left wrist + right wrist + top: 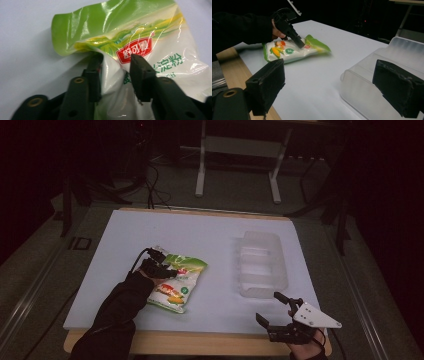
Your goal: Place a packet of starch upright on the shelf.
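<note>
Left gripper (113,68) is down on the bag (175,280), which lies flat on the tabletop (210,310) at its left half, green sealed end toward the far side. In the left gripper view the jaws pinch a raised fold of the white film just below the green band and beside the red label — closed on the bag, though what they hold looks like film only, not the filled body. Right gripper (274,312) hovers at the near right edge, jaws wide apart with nothing between them, pointing toward the clear bin (262,265), which stands well apart from the bag on the right half. Risks as judged from here: the pinch sits on slack, glossy plastic, so on lifting the fold may slide out of the pads and the bag drop back — cause, a shallow bite on a slick surface. The contents look loose and powdery; if the bag is raised by this one spot near its end, the weight would sag to the far corner, swing, and twist the film out of the grip. A hard squeeze on a crease could also stress the seal. The bin looks light and is not braced, so a swinging bag could nudge it.
</note>
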A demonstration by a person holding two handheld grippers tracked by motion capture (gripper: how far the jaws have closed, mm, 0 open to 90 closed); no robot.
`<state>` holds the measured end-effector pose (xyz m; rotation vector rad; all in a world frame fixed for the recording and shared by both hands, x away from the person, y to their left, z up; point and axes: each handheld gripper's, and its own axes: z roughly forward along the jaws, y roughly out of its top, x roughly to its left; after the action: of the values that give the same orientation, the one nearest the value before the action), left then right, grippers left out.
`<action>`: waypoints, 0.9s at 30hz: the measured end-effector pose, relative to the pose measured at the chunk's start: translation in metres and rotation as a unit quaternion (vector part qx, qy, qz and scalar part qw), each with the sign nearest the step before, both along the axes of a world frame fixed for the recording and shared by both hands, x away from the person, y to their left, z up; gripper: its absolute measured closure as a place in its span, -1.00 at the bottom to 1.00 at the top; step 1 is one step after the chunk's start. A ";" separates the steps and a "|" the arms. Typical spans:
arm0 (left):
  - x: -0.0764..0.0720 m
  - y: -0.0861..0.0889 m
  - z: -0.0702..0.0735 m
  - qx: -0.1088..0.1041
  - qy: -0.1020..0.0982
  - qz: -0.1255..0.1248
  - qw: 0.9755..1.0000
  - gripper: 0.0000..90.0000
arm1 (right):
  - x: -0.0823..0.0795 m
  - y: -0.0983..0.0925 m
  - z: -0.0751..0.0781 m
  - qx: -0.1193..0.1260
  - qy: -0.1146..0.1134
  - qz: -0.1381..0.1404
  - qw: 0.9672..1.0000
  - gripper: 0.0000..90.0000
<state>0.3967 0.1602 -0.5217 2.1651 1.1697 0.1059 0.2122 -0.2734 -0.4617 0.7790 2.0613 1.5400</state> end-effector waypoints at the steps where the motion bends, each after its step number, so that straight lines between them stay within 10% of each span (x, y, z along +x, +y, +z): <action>1: -0.001 0.000 0.000 0.003 -0.002 0.002 1.000 0.55 | 0.000 0.000 0.000 -0.001 0.000 -0.001 1.000 -0.73; 4: -0.004 -0.002 0.002 0.012 -0.015 0.003 1.000 0.81 | 0.000 0.000 0.000 -0.002 0.000 -0.001 1.000 -0.70; 27: -0.041 -0.001 0.057 -0.031 -0.109 -0.014 0.993 0.89 | -0.001 -0.003 0.004 -0.002 -0.011 -0.003 1.000 -0.70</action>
<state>0.3555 0.1592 -0.4650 2.0576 1.0047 0.2827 0.2109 -0.2760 -0.4580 0.7617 2.0432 1.5351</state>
